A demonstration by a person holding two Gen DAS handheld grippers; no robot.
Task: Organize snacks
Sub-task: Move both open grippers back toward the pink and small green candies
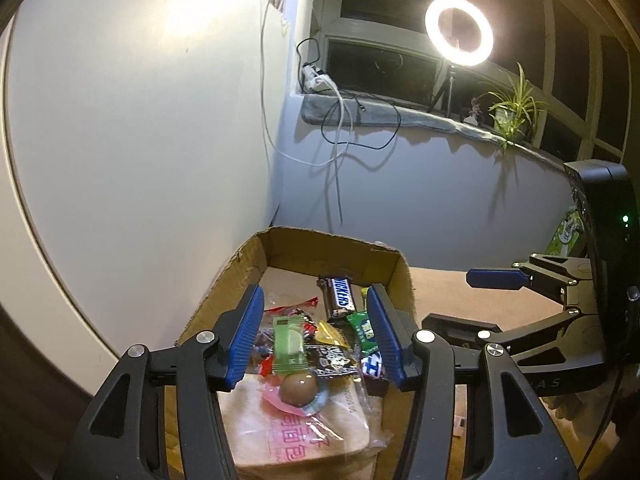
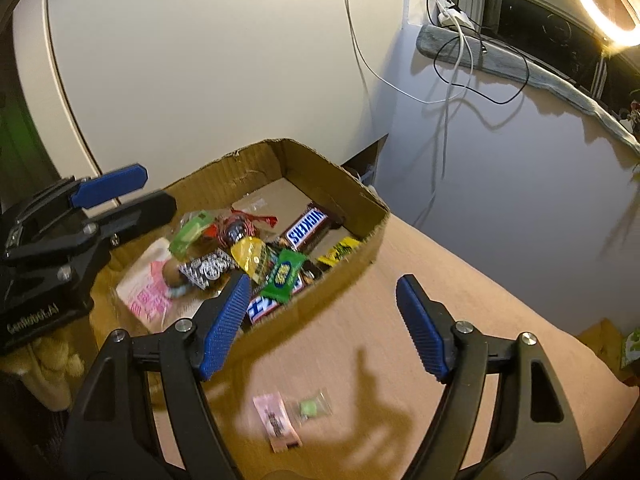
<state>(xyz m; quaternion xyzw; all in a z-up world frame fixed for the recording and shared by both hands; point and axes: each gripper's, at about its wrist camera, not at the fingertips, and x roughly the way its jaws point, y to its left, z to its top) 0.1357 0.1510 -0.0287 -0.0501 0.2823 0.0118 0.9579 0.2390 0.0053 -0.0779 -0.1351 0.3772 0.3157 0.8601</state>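
Note:
A shallow cardboard box (image 1: 400, 276) (image 2: 352, 236) holds several wrapped snacks: a Snickers bar (image 1: 338, 296) (image 2: 306, 228), green packets (image 1: 288, 346) (image 2: 284, 274), a yellow packet (image 2: 250, 256) and a pink bread bag (image 1: 296, 440) (image 2: 144, 292). My left gripper (image 1: 316, 340) is open and empty above the box's snacks. My right gripper (image 2: 324, 324) is open and empty, over the box's near wall and the table. A pink packet (image 2: 276, 420) and a small green candy (image 2: 312, 406) lie on the table below it.
The box sits on a tan table (image 2: 460, 280) against a white wall. A windowsill (image 1: 400, 116) carries cables, a ring light (image 1: 459, 31) and a plant (image 1: 512, 108). A green package (image 2: 632, 344) lies at the table's right edge.

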